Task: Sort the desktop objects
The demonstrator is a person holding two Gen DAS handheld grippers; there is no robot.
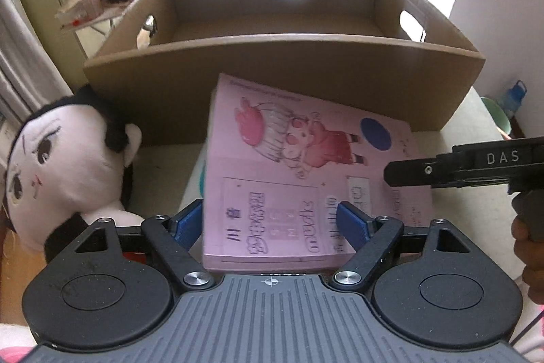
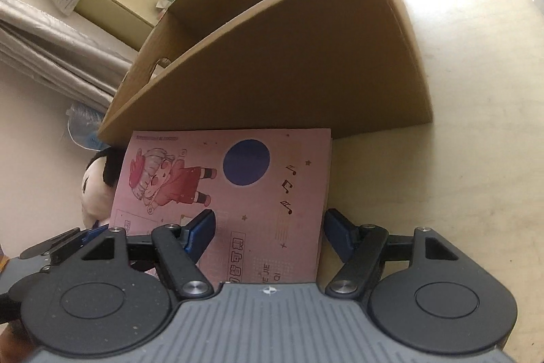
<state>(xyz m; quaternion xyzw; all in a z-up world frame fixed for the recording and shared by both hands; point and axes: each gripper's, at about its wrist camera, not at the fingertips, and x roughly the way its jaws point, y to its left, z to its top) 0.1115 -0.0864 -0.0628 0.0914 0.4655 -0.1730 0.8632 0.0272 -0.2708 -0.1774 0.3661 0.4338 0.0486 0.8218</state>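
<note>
Two grippers: both at the pink book [image 1: 299, 179].
Left gripper [image 1: 270, 225]: clamped across the book's near left corner, one pad on top.
Right gripper [image 2: 268, 233]: clamped across its near right corner.
Cardboard box [image 1: 272, 70]: directly beyond the book, touching.
Plush doll [image 1: 64, 165]: left of left gripper.

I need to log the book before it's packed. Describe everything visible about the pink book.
The book is a thin pink paperback. Its cover shows a cartoon child in red, a dark blue circle, music notes and printed characters. It lies flat, cover up, on the pale table, its far edge against the box, the doll to its left. The left tongs straddle its left edge, the right tongs its right edge; whether the pads press it is unclear.
</note>
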